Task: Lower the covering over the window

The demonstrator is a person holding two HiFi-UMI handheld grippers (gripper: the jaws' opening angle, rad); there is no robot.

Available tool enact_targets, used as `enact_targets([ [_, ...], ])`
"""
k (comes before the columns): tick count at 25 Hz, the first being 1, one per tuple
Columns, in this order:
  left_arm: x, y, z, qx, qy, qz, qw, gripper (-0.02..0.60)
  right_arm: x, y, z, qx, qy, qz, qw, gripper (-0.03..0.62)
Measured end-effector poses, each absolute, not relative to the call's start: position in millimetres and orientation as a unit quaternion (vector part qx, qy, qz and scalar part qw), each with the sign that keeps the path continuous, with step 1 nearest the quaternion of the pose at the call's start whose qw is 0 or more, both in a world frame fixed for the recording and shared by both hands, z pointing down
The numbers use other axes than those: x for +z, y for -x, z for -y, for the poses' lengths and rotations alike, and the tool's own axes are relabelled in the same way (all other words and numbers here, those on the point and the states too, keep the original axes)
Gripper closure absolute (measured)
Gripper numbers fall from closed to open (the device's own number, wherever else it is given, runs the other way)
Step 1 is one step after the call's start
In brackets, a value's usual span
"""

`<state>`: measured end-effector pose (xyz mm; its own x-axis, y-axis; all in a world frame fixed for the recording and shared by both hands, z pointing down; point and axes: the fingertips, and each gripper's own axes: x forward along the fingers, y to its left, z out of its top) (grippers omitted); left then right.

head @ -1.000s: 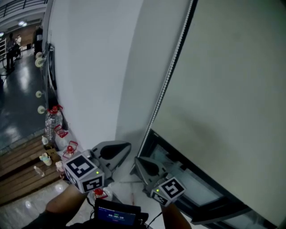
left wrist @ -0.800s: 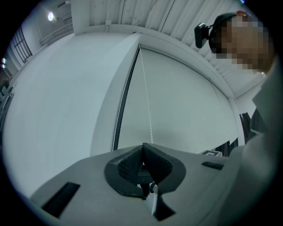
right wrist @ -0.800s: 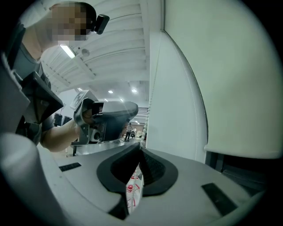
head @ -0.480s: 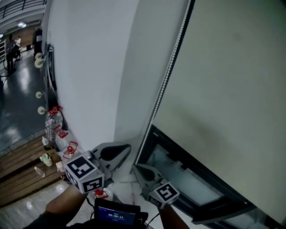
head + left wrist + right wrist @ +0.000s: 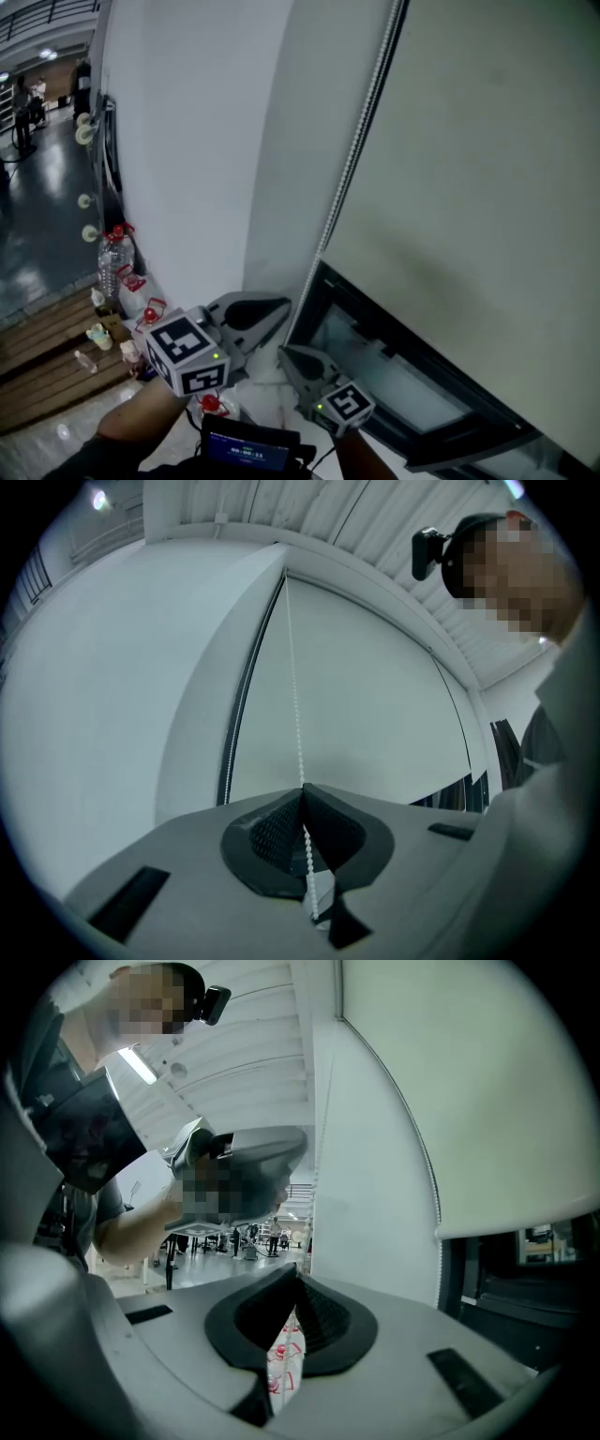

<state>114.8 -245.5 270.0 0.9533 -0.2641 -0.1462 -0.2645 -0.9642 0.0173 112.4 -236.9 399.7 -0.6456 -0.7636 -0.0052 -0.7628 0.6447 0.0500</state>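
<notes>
Right gripper [image 5: 284, 353] has dropped a bit since a second ago. Left gripper [image 5: 281, 309] nudged toward 2 o'clock.

Head view: roller blind [image 5: 469, 187] covers most of the window, with a strip of glass [image 5: 394, 375] uncovered at 5 o'clock. The bead chain [image 5: 352, 178] runs from 12 o'clock down to both grippers. A white wall [image 5: 187, 141] stands just beside the chain at 10 o'clock, and red-capped bottles [image 5: 112, 253] stand at its foot at 8 o'clock. A small screen [image 5: 248, 452] sits at 6 o'clock.

Left gripper view: fingers [image 5: 281, 832] pinched together on the chain, which rises toward 12 o'clock against the blind.

Right gripper view: fingers [image 5: 323, 1321] together, chain rising from their tips, apparently nipped. Left gripper hangs at 10 o'clock, partly blocking the hall behind.
</notes>
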Motion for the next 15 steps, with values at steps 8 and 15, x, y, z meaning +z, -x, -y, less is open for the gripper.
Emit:
enact_targets([
  [8, 235, -134, 250, 0.078, 0.993, -0.084, 0.012, 0.486, 398, -101, 237, -0.022, -0.411, 0.911, 0.003, 0.602],
  [15, 239, -135, 252, 0.09, 0.994, -0.067, 0.001, 0.577, 399, -103, 233, -0.025, -0.415, 0.91, 0.008, 0.602],
])
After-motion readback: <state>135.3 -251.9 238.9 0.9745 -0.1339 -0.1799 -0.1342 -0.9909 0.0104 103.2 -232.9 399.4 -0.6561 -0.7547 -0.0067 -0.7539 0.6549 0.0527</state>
